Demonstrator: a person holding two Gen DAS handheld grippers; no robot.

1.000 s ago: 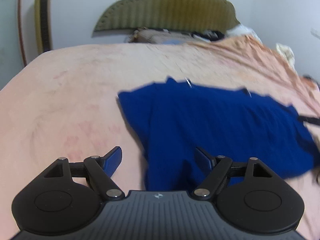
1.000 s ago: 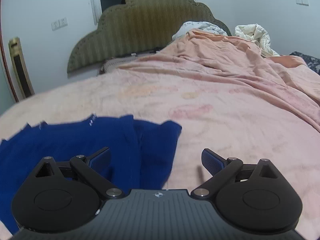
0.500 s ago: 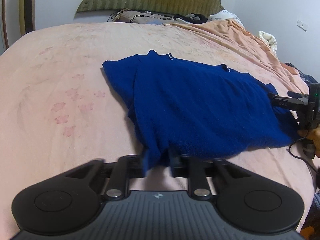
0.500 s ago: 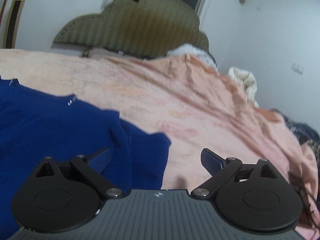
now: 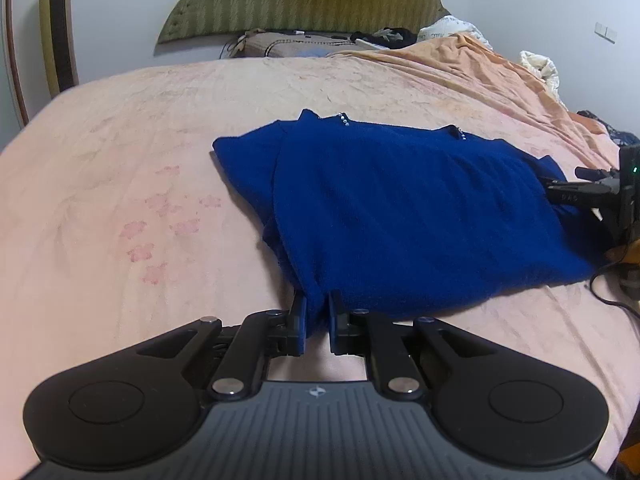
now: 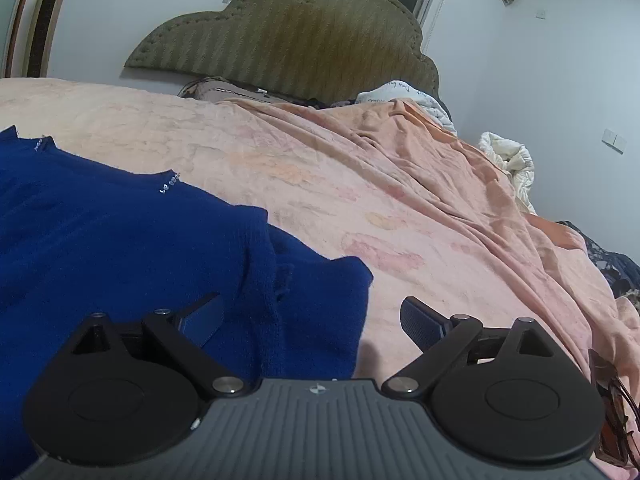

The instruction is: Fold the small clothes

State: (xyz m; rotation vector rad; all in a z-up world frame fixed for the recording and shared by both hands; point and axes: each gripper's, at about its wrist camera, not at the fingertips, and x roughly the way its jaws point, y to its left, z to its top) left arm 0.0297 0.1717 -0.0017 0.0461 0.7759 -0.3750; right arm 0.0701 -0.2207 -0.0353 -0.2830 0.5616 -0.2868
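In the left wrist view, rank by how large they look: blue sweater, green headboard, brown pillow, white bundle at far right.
1. blue sweater
2. green headboard, though it stands farther off
3. brown pillow
4. white bundle

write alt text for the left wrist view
The left gripper is shut on the near corner of a blue sweater lying flat on a pink bedspread. At the right edge the right gripper reaches the sweater's far side, and a green headboard stands behind.
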